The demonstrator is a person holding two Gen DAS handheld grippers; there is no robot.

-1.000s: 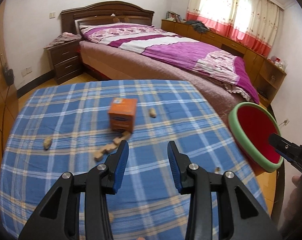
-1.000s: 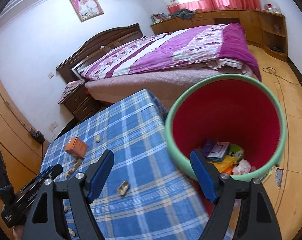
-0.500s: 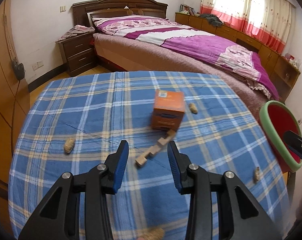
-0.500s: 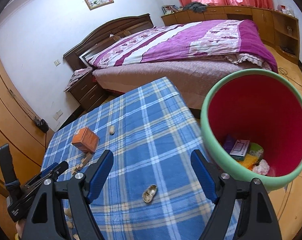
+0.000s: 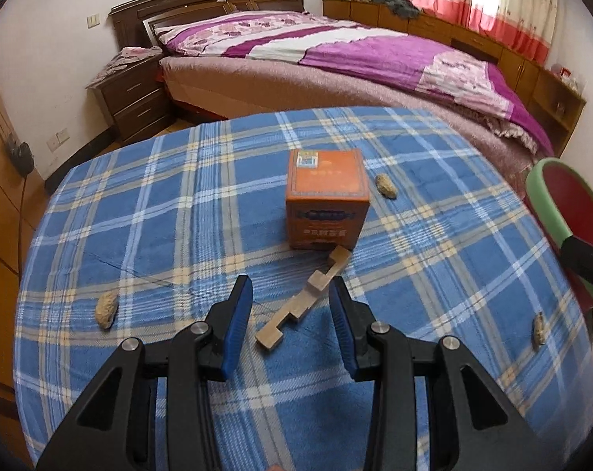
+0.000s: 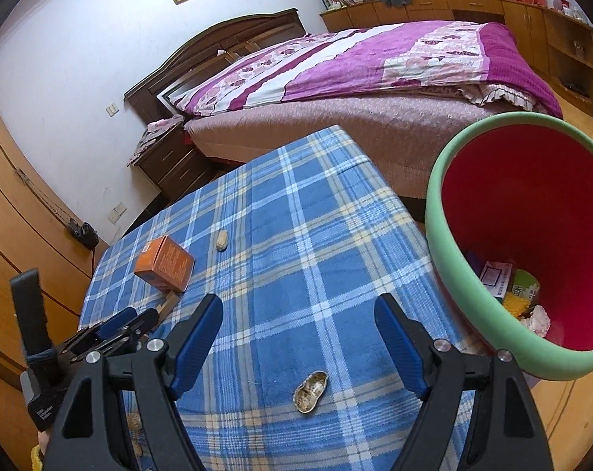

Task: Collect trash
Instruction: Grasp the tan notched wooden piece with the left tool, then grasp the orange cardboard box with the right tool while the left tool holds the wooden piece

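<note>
A notched wooden piece [image 5: 302,298] lies on the blue plaid tablecloth [image 5: 178,204], between the open jaws of my left gripper [image 5: 292,306]. Just beyond it stands an orange box [image 5: 324,200]; it also shows in the right wrist view [image 6: 163,263]. Peanut shells lie at the left [image 5: 107,308], behind the box [image 5: 387,185] and at the right edge [image 5: 539,327]. My right gripper [image 6: 300,337] is open and empty above an open peanut shell [image 6: 310,391]. The red bin with a green rim [image 6: 445,274] holds trash at the table's right.
A bed with a purple cover [image 5: 375,55] stands behind the table. A dark nightstand [image 5: 135,94] is at the back left. Wooden cabinets [image 6: 532,19] line the far wall. The left gripper's body [image 6: 72,349] is at the right wrist view's lower left.
My left gripper has moved forward and lower, so the wooden piece now lies between its jaws. My right gripper has swung left from over the bin to above the table's peanut shell.
</note>
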